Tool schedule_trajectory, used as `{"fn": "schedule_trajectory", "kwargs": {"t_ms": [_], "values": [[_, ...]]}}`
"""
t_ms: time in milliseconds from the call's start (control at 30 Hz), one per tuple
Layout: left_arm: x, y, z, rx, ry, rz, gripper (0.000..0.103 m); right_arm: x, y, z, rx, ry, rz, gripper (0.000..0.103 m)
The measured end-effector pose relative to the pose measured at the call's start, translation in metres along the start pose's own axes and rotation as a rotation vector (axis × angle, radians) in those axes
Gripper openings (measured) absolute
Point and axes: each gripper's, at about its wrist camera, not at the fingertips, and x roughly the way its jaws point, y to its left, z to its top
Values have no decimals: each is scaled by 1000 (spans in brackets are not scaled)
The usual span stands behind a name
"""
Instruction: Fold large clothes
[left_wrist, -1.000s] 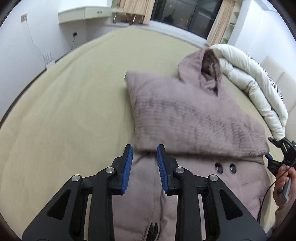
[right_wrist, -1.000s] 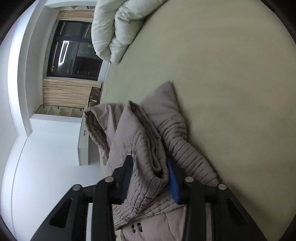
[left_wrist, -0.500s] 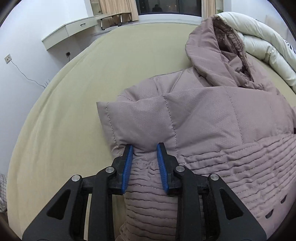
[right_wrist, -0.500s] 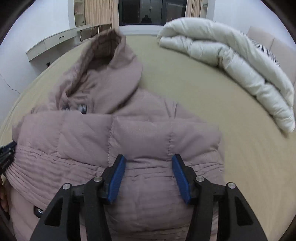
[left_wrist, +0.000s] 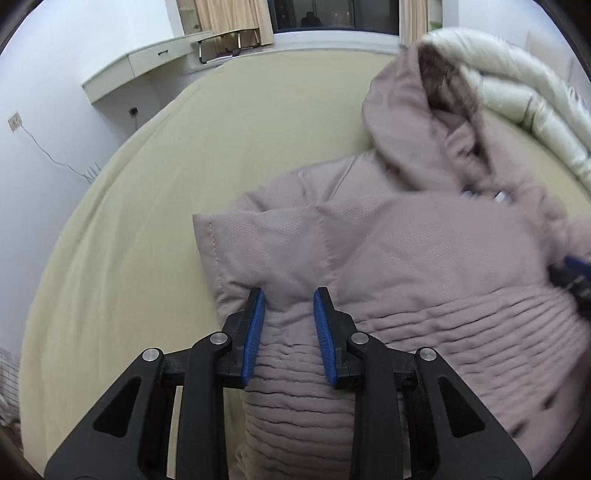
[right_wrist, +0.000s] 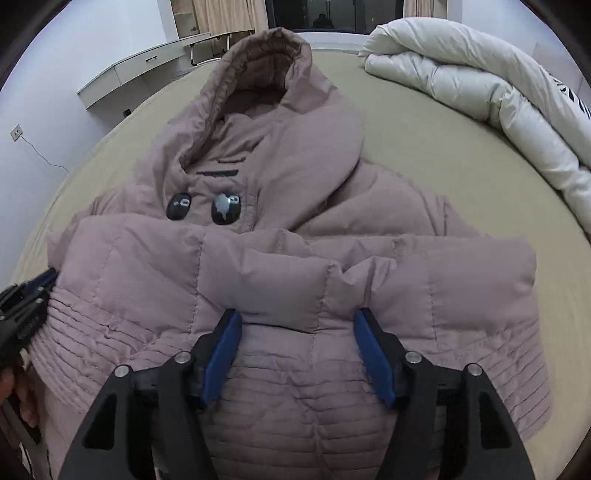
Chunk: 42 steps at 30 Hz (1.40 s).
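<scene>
A mauve padded hooded coat (right_wrist: 280, 266) lies on the bed, its lower part folded up over the chest, hood toward the window. Two dark buttons (right_wrist: 225, 208) show below the hood. My right gripper (right_wrist: 297, 328) is open wide over the folded ribbed hem and holds nothing. My left gripper (left_wrist: 288, 306) stands at the coat's (left_wrist: 388, 266) left folded edge with ribbed fabric bunched between its narrowly spread jaws; whether it pinches the cloth is unclear. The left gripper's tip also shows at the right wrist view's left edge (right_wrist: 26, 295).
The coat rests on a beige bed sheet (left_wrist: 140, 206). A rolled white duvet (right_wrist: 480, 85) lies at the bed's far right. A wall-mounted desk (left_wrist: 147, 66) and a dark window stand beyond the bed. A wall socket with a cable is at the left.
Both grippers carried the coat's lower part up and laid it over the chest. The right gripper let go and opened wide. The left gripper stays at the folded left edge.
</scene>
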Motion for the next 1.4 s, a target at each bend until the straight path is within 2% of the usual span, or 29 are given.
{"fn": "schedule_trajectory", "kwargs": {"t_ms": [33, 67, 100, 133, 167, 200, 267, 367, 467, 567, 667, 767, 800, 867, 933, 1000, 1067, 1133, 1167, 1233, 1300, 1333, 1400], "values": [[-15, 2, 12, -25, -65, -21, 27, -5, -1, 2, -8, -8, 8, 67], [-24, 0, 22, -17, -118, 2, 29, -13, -5, 7, 7, -21, 32, 66], [-28, -3, 35, -14, -157, 7, 51, -21, -13, 13, 46, -50, 51, 67], [-28, -6, 52, -32, -188, -20, 88, -32, -24, 21, 97, -95, 71, 67], [-24, -8, 66, -52, -202, -46, 98, -41, -36, 33, 149, -129, 86, 73], [-18, -16, 85, -60, -215, -49, 99, -46, -43, 42, 179, -145, 91, 85], [0, -43, 122, 7, -197, -23, 99, -52, -58, 64, 218, -177, 112, 92], [40, -85, 172, 80, -140, -50, 99, -43, -69, 93, 195, -182, 80, 92], [79, -117, 204, 98, -87, -61, 99, -26, -81, 111, 199, -159, 100, 92], [117, -145, 219, 132, -79, -17, 99, -13, -87, 125, 185, -151, 108, 92], [158, -159, 230, 131, -36, -11, 99, 5, -90, 145, 164, -151, 109, 92], [186, -161, 241, 134, -37, 8, 91, 20, -85, 161, 163, -149, 125, 90], [189, -159, 242, 129, -37, -2, 81, 24, -82, 166, 156, -151, 124, 90], [199, -154, 247, 104, -22, -32, 68, 32, -71, 179, 119, -154, 139, 90], [211, -154, 252, 91, -7, -49, 43, 41, -56, 194, 92, -151, 123, 90], [213, -152, 253, 97, -17, -58, 33, 52, -45, 208, 87, -135, 120, 90], [213, -150, 254, 106, -30, -67, 33, 63, -35, 221, 91, -127, 110, 90], [205, -143, 252, 104, -35, -76, 24, 78, -27, 229, 81, -102, 79, 90], [198, -138, 250, 102, -39, -78, 22, 89, -25, 232, 76, -75, 53, 85], [188, -135, 245, 112, -36, -76, 14, 108, -27, 234, 89, -10, 6, 69], [181, -129, 237, 112, -34, -71, 11, 121, -36, 233, 137, 38, 15, 46], [176, -124, 236, 98, -42, -80, 10, 121, -41, 231, 163, 40, 37, 40], [165, -112, 229, 73, -53, -90, 10, 113, -45, 227, 168, 18, 64, 22]]}}
